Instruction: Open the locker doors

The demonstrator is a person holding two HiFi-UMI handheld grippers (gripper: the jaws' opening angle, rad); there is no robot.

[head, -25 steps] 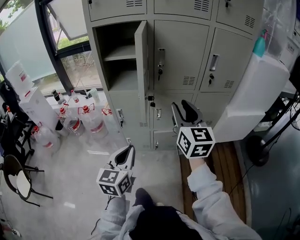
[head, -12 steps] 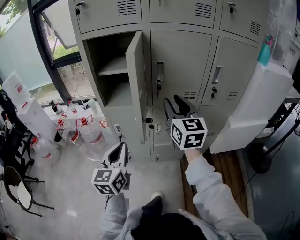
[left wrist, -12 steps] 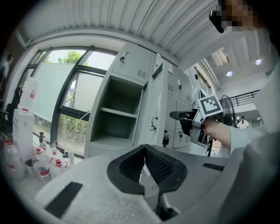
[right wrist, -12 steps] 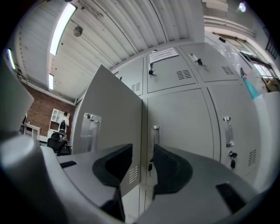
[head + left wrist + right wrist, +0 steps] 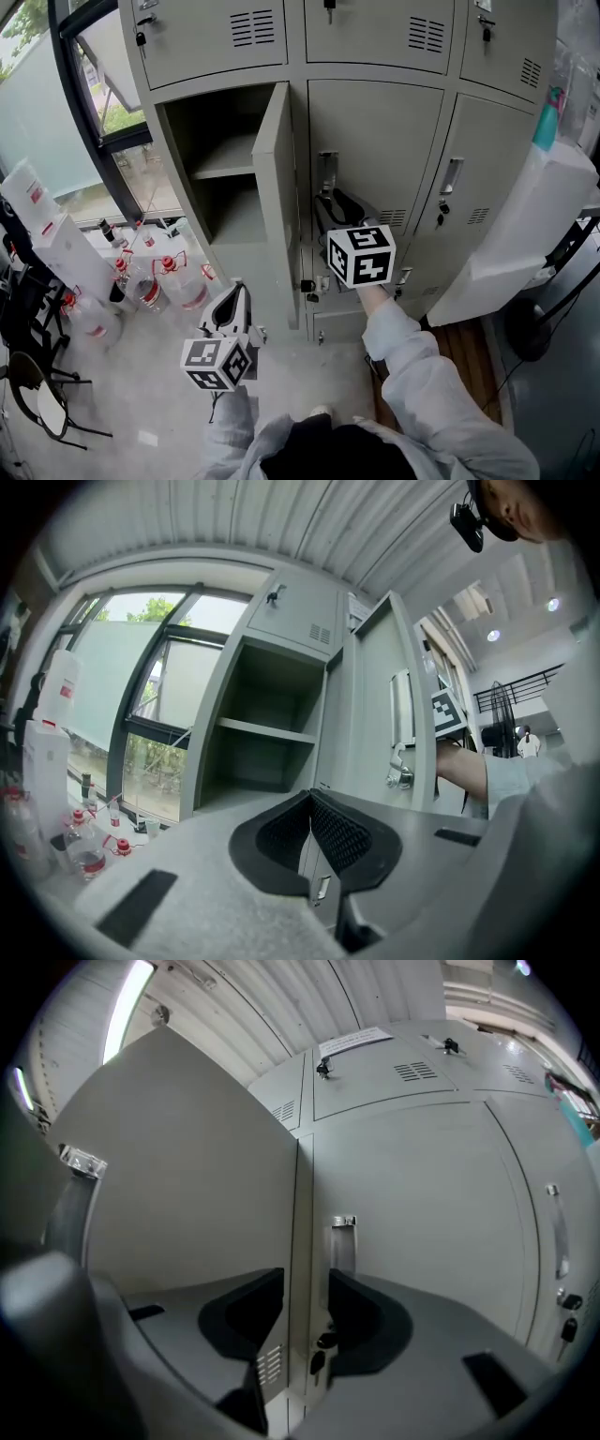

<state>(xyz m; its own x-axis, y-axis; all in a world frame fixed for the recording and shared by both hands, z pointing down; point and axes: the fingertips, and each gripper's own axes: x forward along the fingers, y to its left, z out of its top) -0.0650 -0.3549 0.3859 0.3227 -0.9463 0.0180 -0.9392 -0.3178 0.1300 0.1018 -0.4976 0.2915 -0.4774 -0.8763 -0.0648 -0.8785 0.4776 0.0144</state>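
A grey locker bank fills the head view. Its left middle door (image 5: 277,187) hangs open on an empty compartment with one shelf (image 5: 225,169). The middle door (image 5: 375,141) beside it is shut, with a metal handle (image 5: 327,173) near its left edge. My right gripper (image 5: 328,199) is open and empty, level, just below and in front of that handle (image 5: 343,1241); whether it touches is unclear. In the right gripper view the gap between its jaws (image 5: 306,1279) frames the seam between the two doors. My left gripper (image 5: 239,291) hangs lower left, shut and empty (image 5: 310,797).
A third shut door with a handle (image 5: 451,175) lies to the right. A large white panel (image 5: 525,244) leans against the lockers at right. Water jugs (image 5: 169,277) and a white box (image 5: 56,234) stand by the window; a chair (image 5: 37,394) is at the far left.
Both grippers have moved toward the lockers, which now look larger. The right gripper has risen up to the middle door's handle. The left gripper stays low and shut.
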